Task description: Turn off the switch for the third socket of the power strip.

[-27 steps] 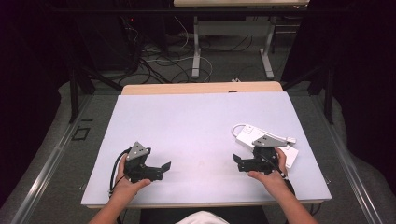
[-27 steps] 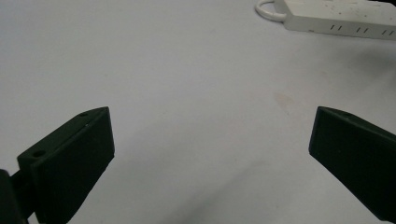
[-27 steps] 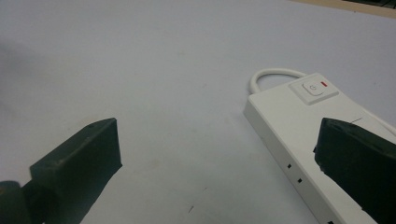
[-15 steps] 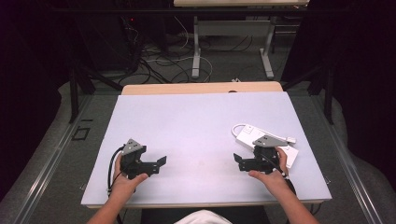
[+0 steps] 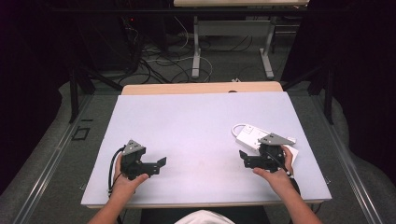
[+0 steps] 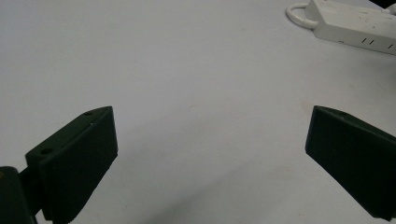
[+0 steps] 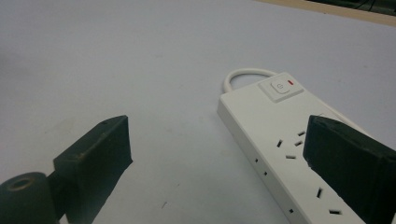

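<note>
- Left gripper has slid a bit toward the table's front-left corner since the earlier frames; right gripper hasn't budged.
- Both sets of jaws gape wide, nothing held.
- Power strip lies near the right edge, toward the front, just beside the right gripper, switch end facing away.
- Judgement: reach/grasp step. Square the jaws across the strip's narrow width, clear of switch and cord loop, then close.

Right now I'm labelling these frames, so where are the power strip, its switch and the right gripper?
power strip (image 7: pixel 261 119): right gripper view, bare white top face.
switch (image 7: pixel 280 87): right gripper view, middle of the button.
right gripper (image 5: pixel 244 158): high view, between its open jaw tips.
</note>
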